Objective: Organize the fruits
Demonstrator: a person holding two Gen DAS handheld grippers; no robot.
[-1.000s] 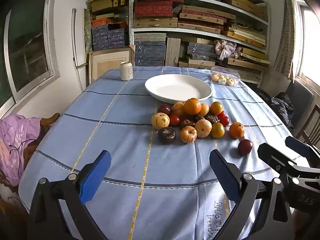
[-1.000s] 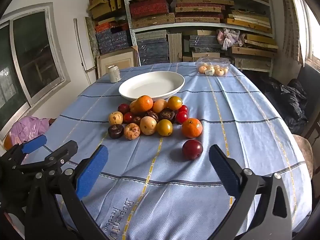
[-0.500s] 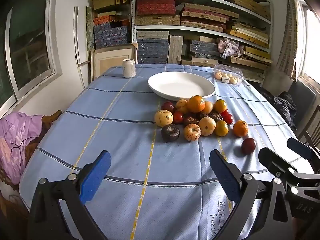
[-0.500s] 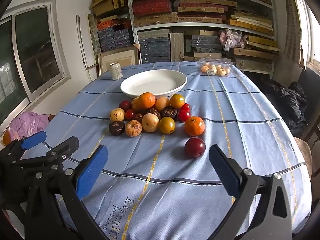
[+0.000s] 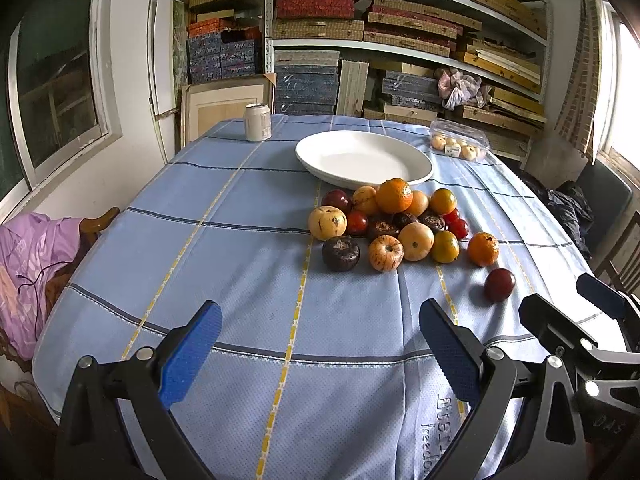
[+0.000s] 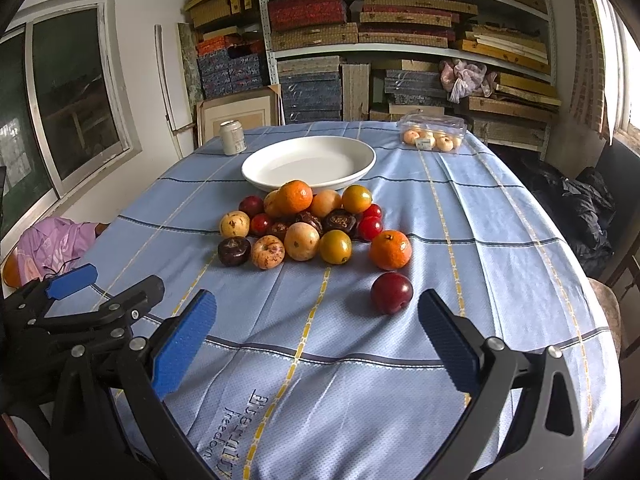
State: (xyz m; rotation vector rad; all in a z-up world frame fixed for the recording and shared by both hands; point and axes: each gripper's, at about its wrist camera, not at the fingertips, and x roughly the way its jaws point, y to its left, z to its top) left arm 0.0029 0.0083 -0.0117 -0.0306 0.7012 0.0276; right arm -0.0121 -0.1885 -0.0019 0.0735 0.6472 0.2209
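Left to right, as I run the rig. My left tongs: blue pads spread wide, empty, above the near desk cloth. Fruit heap: mid-desk, touching the empty white dish behind it. Lone red plum: apart from the heap, nearest my right tongs, likewise spread and empty. Risk, in my judgement: round fruit rolls; nudging the heap or pinching the plum off-centre could send fruit toward the desk edge.
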